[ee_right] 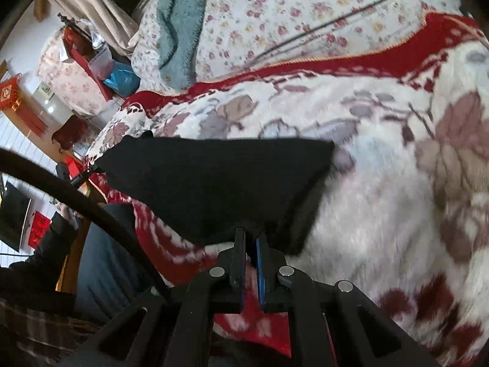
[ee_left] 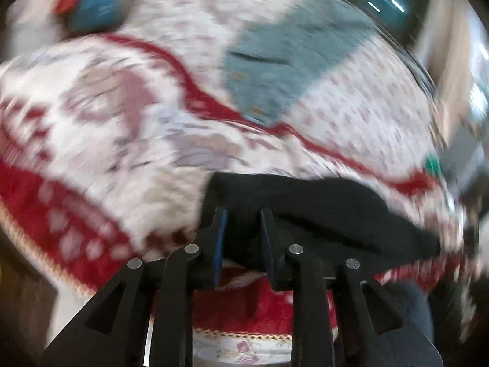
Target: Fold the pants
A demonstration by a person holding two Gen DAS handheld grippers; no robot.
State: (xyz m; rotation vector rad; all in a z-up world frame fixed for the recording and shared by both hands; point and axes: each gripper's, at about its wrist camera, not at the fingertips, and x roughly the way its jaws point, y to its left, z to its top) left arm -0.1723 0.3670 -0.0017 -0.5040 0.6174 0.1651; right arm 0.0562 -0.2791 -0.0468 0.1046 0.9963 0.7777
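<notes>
Slippage first, at the near edge of the bed: left fingers point(ee_left: 244, 229) parted, pants point(ee_left: 321, 214) cloth lying in the gap; cannot tell whether pinched or merely draped. If loose, likely drop of that corner and a lopsided, creased fold. Right fingers point(ee_right: 249, 244) clenched almost flat on the hem of the pants point(ee_right: 214, 177), cloth hanging lifted between both sides, just above the blanket point(ee_right: 366, 214). Uneven pull from one firm side and one doubtful side: probable twist or bunching. Plush blanket likely to cling to the black cloth and drag with it. Black cable point(ee_right: 67, 189) looping close in the right wrist view, near one end of the pants; possible snag. Heavy blur in the left wrist view, so fine contact unreadable.

Room: wide stretch of blanket ahead, enough for laying the pants flat. Further on, red border point(ee_right: 336, 61), then flowered sheet point(ee_right: 275, 15). Towel point(ee_right: 177, 30) toward the far edge of the bed, well apart from the pants. Beyond the bed's far corner, cluttered furniture; no reason to reach there.
</notes>
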